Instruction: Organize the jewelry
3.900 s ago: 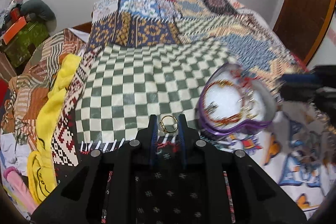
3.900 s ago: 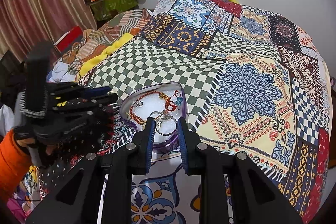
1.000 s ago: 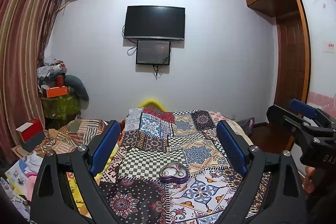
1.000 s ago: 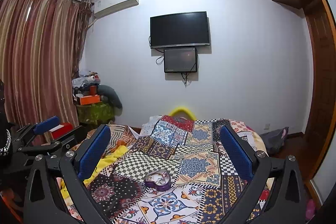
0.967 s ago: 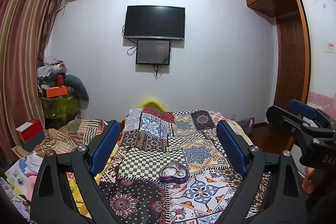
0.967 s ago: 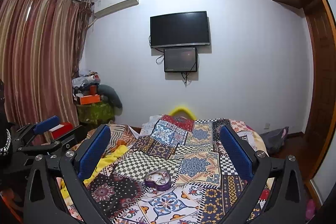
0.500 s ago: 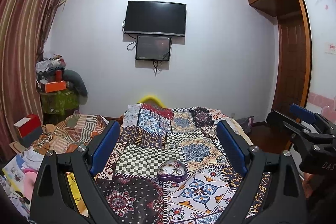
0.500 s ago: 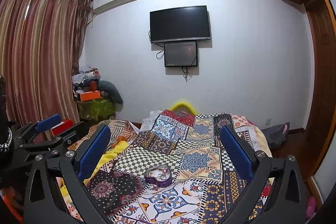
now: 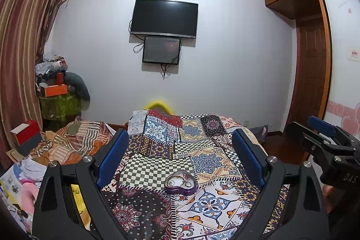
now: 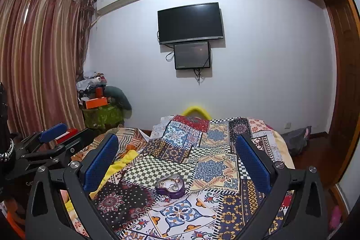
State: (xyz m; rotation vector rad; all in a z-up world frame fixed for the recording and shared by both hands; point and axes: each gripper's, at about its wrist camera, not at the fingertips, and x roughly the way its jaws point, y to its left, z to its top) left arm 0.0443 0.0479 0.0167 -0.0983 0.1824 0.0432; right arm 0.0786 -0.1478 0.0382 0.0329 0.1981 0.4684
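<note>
A purple heart-shaped jewelry box (image 9: pixel 180 183) sits open on the patchwork bedspread (image 9: pixel 209 163), with rings and a bracelet inside. It also shows in the right wrist view (image 10: pixel 170 187). My left gripper (image 9: pixel 180 156) is wide open and empty, held well back from and above the box. My right gripper (image 10: pixel 177 161) is also wide open and empty, far from the box. The right gripper shows at the right edge of the left wrist view (image 9: pixel 324 143); the left gripper shows at the left of the right wrist view (image 10: pixel 51 145).
A wall TV (image 9: pixel 164 18) with a smaller screen below hangs behind the bed. Cluttered boxes and a green cabinet (image 9: pixel 59 102) stand at the left by the curtains. Rumpled cloth and a yellow garment (image 10: pixel 119 163) lie on the bed's left. A wooden door (image 9: pixel 310 73) is right.
Since 3.9 s ago both grippers let go of rings, opened wide and pulled far back from the box. Over the last second both views tilted slightly downward.
</note>
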